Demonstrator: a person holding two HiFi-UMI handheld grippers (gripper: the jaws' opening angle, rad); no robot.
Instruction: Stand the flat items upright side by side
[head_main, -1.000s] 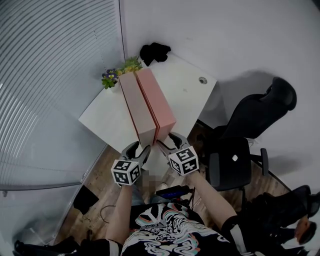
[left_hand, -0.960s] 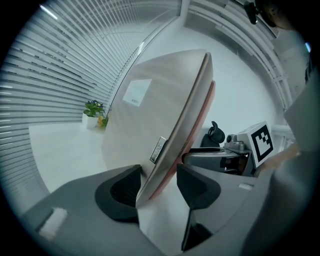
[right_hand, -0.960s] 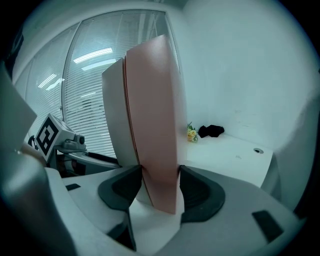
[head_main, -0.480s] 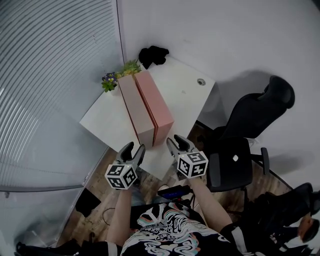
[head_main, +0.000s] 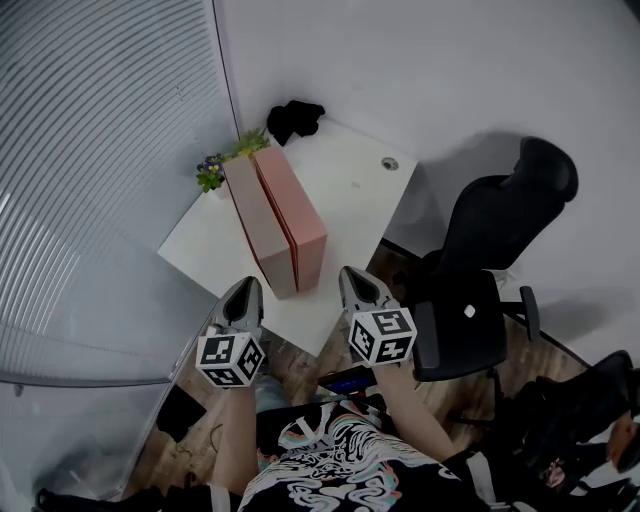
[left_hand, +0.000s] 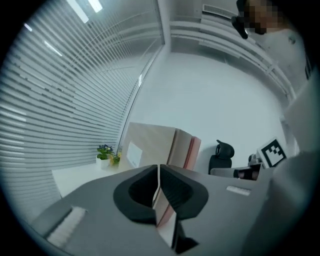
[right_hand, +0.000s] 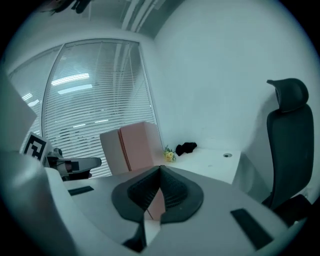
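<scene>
The two flat pink boxes (head_main: 278, 215) are standing upright, face to face, on the white worktop (head_main: 350, 190), likely steadying each other, while the left gripper (head_main: 245, 295) and right gripper (head_main: 355, 285) are hanging near its near edge, their jaws having just been closing together on nothing.

The left gripper (left_hand: 159, 172) had just been closing, and its jaws stood together with nothing between them. Beyond their tips, a beige box (left_hand: 149, 145) and a pink box (left_hand: 193, 150) stood upright, side by side and touching, on the white table (left_hand: 80, 175). A small pot of flowers (left_hand: 106, 154) sat to their left by the window blinds (left_hand: 65, 90), and a black office chair (left_hand: 223, 152) showed to their right.
</scene>
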